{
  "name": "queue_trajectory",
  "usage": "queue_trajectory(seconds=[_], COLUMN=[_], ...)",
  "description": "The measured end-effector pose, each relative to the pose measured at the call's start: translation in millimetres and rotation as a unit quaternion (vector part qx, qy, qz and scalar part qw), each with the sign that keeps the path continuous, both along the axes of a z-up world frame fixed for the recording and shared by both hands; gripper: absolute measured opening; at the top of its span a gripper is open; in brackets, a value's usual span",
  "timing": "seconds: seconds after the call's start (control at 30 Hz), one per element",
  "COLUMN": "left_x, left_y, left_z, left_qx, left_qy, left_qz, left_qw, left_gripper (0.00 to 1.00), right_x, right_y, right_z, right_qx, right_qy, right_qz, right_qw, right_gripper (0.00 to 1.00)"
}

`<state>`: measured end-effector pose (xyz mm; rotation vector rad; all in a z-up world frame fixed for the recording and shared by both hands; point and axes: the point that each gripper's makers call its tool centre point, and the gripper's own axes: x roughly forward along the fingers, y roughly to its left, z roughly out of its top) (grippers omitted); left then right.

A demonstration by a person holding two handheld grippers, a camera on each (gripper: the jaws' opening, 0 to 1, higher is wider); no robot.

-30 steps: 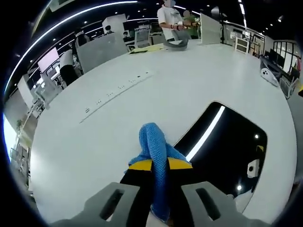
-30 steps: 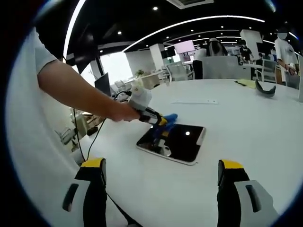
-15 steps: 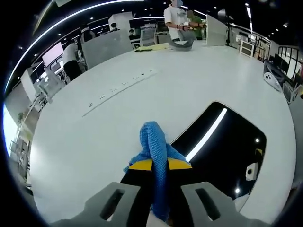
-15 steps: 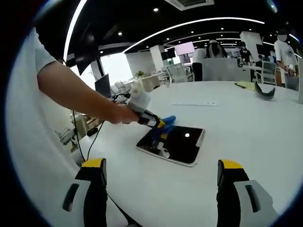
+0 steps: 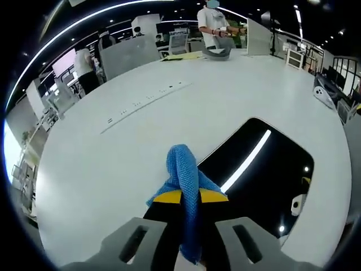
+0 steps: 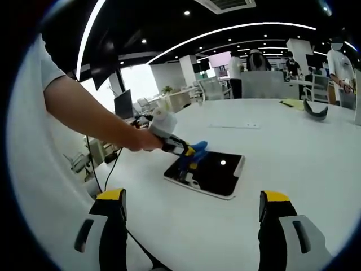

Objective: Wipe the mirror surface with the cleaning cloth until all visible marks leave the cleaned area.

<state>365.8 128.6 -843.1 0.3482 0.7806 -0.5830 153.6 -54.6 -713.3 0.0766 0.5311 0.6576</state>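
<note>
The left gripper (image 5: 189, 199) had two light grey jaws with dark slotted openings, black inner faces and yellow tips. In the right gripper view it (image 6: 194, 150) appeared at about ten o'clock from the picture's centre as a pale body with a black neck and yellow tips. The right gripper (image 6: 192, 210) had black jaws capped in yellow at five and seven o'clock, the right one backed by a grey slotted plate. The person's arm (image 6: 93, 116) was bare below a short white sleeve (image 6: 48, 68). A thin dark cable (image 6: 104, 169) hung beneath it.
</note>
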Motion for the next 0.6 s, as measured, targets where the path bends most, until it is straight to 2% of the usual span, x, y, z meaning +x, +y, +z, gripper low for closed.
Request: queue_trajectory(seconds=[0.6], left_x=[-18.7], left_y=[6], left_z=[0.5], left_qx=[-0.002], left_qy=[0.003], left_qz=[0.002], left_qw=[1.0], left_gripper=[0.07], right_x=[-8], right_y=[8], right_z=[1.5], right_qx=[0.002], right_qy=[-0.002], right_qz=[0.005], right_qw=[1.0], right_gripper=[0.98])
